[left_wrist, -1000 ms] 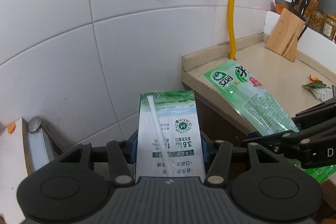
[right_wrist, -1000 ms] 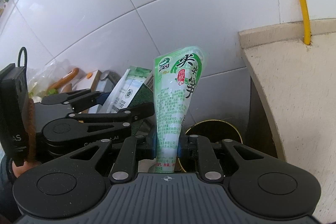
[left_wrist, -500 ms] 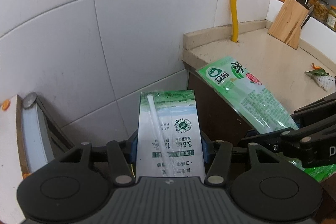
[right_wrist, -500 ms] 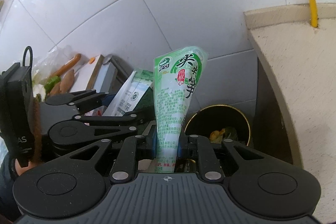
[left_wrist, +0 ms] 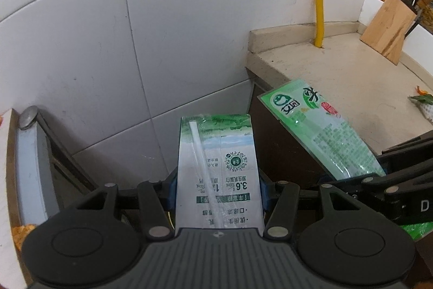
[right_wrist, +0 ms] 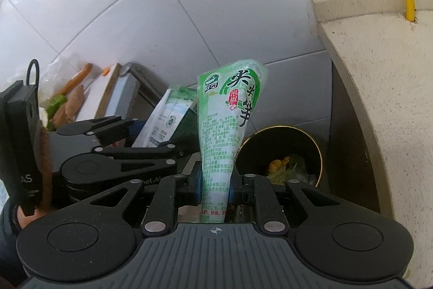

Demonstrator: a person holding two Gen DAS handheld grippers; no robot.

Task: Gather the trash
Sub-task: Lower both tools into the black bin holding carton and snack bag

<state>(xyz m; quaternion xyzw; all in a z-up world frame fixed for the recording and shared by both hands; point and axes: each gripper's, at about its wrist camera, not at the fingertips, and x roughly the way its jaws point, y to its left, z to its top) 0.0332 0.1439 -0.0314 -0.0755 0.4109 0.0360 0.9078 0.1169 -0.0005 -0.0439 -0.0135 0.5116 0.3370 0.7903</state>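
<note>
Holding food scraps: black bin (right_wrist: 281,153); L tool (left_wrist: 217,192) clamps carton (left_wrist: 216,167).

Black tongs (left_wrist: 217,194), blue pads, silver screws

one milk carton (left_wrist: 216,169), one green wrapper (right_wrist: 227,126) (printed), one bin (right_wrist: 281,153)

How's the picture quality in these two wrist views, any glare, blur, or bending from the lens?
Left wrist view: sharp, evenly lit; the fisheye bows the wall tile seams and darkens the corners; soft sheen on the milk carton. Right wrist view: also sharp; the counter edge curves strongly, the green snack bag print is readable, and the trash bin interior sits in shadow.
</note>
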